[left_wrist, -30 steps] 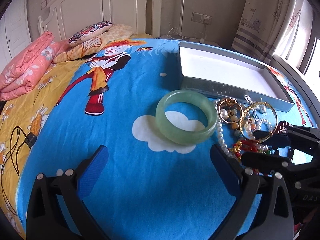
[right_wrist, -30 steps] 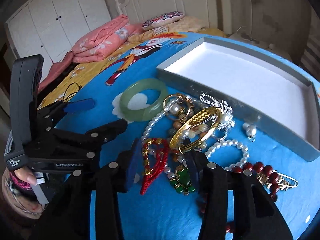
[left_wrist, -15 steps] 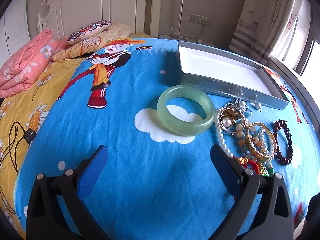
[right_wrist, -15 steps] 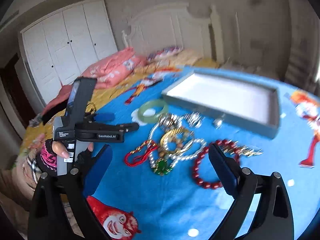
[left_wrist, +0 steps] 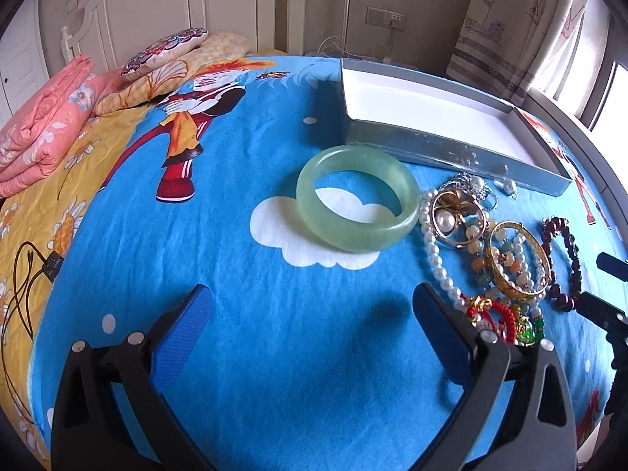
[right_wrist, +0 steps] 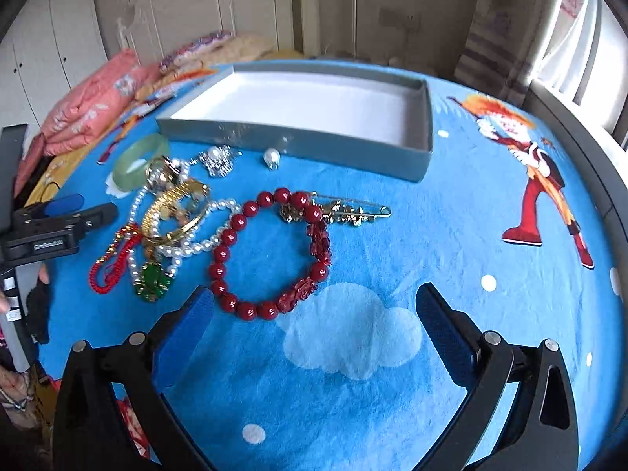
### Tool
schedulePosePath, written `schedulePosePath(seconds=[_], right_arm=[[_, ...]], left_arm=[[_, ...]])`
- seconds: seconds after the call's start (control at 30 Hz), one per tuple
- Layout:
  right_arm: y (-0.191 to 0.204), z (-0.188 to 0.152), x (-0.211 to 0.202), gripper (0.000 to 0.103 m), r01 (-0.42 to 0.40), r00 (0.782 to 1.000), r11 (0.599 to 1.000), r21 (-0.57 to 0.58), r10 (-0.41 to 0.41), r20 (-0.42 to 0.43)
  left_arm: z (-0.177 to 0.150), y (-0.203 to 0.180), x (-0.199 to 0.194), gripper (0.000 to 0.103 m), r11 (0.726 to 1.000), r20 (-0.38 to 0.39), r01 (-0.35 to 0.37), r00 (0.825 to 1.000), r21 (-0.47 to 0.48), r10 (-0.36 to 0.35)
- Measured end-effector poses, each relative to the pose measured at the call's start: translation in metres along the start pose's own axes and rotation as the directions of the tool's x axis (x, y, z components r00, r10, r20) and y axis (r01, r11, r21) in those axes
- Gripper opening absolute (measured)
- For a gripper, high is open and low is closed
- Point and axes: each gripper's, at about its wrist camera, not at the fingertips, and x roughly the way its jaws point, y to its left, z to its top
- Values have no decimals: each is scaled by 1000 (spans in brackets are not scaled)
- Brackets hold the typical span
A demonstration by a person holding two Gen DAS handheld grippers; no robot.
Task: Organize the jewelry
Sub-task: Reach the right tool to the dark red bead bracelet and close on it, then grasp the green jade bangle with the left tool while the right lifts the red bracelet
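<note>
Bedroom setting: blue cartoon-print bedsheet (left_wrist: 243, 180) over a bed, white headboard (left_wrist: 184, 8) behind, folded pink quilt (left_wrist: 43, 117) and patterned pillow (left_wrist: 165, 53) at the far left.

Item 1: grey shallow box (right_wrist: 298, 145) with white lining, lying open on the sheet beyond the jewelry.

Item 2: green jade bangle (left_wrist: 355, 204), flat on the sheet just before the box's near corner, apart from the left gripper.

Item 3: tangled heap just right of the bangle: pearl strand (left_wrist: 433, 251), gold bangle (left_wrist: 518, 263), gold ring-shaped piece with a pearl (left_wrist: 451, 219), red cord piece (right_wrist: 114, 259), green pendant (right_wrist: 153, 280).

Item 4: dark red bead bracelet (right_wrist: 271, 253), flat, beside the heap; gold brooch (right_wrist: 349, 210) touching its far edge.

Item 5: loose pearl piece (right_wrist: 271, 156) and silver ornament (right_wrist: 218, 159) close to the box wall.

Left gripper (left_wrist: 314, 325): jaws wide, nothing between them, hovering short of the jade bangle.

Right gripper (right_wrist: 314, 325): jaws wide, empty, the red bracelet just ahead of its left finger.
</note>
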Motion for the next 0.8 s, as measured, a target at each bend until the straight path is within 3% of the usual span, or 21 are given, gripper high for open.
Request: schedulePosePath(seconds=[0.07,0.2,0.27,0.33,0.37,0.47,0.57,0.7,0.8], right_arm=[[-4,9,6,97,-6,1000,1000,24,6,-6],[-5,17,14,73,27,999,999,24,-26,-25],[0,19,12,58,34,999,999,-3,-34,14],[7,17,7,23,35,999,999,-27,-34,39],[10,15,6,19,44,998,998,-40,-42,52],[17,6,3,15,76,991,995,-67,-68,112],[16,3,2,15,57,992,997,-57,-50,116],[17,3,2,15,55,992,997,-61,-47,119],[15,3,4,15,47,992,997,-63,-39,121]], left_arm=[[0,1,-1,101,1000,3,7,1000,-7,-7],[0,5,-2,101,1000,11,12,1000,-23,-12],[1,10,-3,101,999,16,17,1000,-49,-16],[3,15,-4,101,996,23,28,999,-81,-27],[4,19,-5,100,994,27,34,999,-102,-31],[11,29,-4,100,985,32,54,998,-161,-49],[23,29,-4,98,981,57,78,996,-176,-69],[50,11,1,98,988,62,70,996,-139,-62],[67,-7,20,98,996,2,43,999,-79,-43]])
